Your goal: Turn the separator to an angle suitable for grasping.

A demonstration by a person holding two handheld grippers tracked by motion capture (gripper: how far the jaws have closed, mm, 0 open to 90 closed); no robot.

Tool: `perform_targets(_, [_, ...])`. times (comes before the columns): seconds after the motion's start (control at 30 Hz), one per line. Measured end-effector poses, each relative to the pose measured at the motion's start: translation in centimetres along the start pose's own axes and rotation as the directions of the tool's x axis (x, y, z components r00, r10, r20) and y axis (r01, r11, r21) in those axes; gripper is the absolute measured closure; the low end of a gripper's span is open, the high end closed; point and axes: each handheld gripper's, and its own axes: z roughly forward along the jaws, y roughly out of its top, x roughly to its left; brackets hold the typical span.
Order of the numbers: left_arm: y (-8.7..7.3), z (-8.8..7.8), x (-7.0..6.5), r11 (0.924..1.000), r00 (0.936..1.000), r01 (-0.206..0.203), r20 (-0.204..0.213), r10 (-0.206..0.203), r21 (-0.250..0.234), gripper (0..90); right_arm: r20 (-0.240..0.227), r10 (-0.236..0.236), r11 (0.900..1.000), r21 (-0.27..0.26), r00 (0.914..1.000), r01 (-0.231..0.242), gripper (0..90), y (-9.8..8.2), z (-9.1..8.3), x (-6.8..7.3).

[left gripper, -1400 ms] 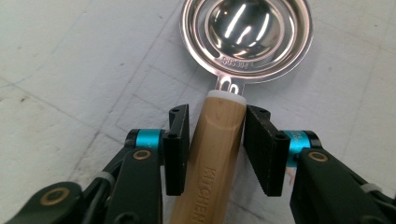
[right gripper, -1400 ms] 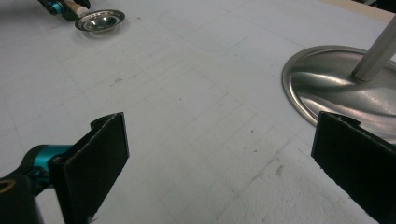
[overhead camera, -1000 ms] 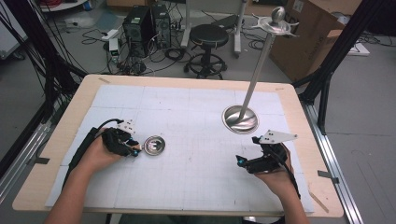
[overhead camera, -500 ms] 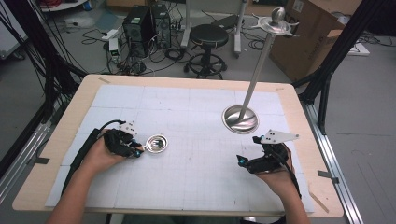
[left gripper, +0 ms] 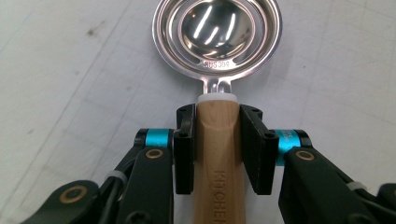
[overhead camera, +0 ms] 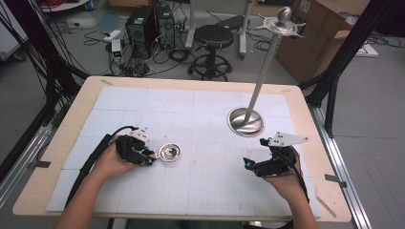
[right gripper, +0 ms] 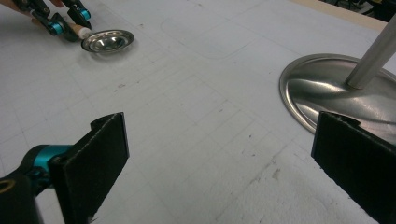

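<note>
A steel slotted spoon with a round bowl [left gripper: 218, 32] and a wooden handle [left gripper: 219, 154] lies low over the white mat. My left gripper [left gripper: 219, 135] is shut on the handle just behind the white collar, with both pads pressed on the wood. In the high view the left gripper [overhead camera: 152, 160] sits left of centre with the spoon's bowl [overhead camera: 169, 152] pointing right. My right gripper [overhead camera: 249, 164] rests near the front right, open, with nothing between its pads [right gripper: 98, 149]. From there the spoon [right gripper: 108, 40] and the left gripper [right gripper: 70, 23] show far off.
A tall steel stand with a round base [overhead camera: 246, 121] and an angled pole rises at the right centre, its top [overhead camera: 284, 19] carrying hooks. The base [right gripper: 327, 98] lies just beyond my right jaw. The wooden table edge [overhead camera: 57, 143] frames the white gridded mat.
My left hand and the spoon have shifted a little to the right across the mat. The right hand has kept still.
</note>
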Motion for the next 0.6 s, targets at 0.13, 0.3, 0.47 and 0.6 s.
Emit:
perform_targets(0.13, [1.2,0.9,-1.0,0.9994,0.9993,-0.033,0.017,0.033,0.007,68.3,-0.001,-0.003,1.000,-0.005,1.0000,0.003,2.7,0.1,-0.1,0.1])
perform_targets(0.3, [2.6,2.1,-2.0,0.9981,0.9976,-0.061,0.032,0.061,0.001,68.3,-0.001,0.000,1.000,-0.010,1.0000,0.000,2.7,0.2,-0.3,0.2])
perform_targets(0.47, [3.4,2.7,-2.5,0.9970,0.9965,-0.077,0.034,0.077,0.007,68.3,-0.001,-0.001,1.000,-0.015,1.0000,0.001,2.7,0.3,-0.4,0.1])
perform_targets(0.6, [3.7,2.9,-2.7,0.9964,0.9958,-0.084,0.036,0.084,0.007,68.3,0.002,-0.002,1.000,-0.023,1.0000,0.002,2.7,0.3,-0.7,0.1])
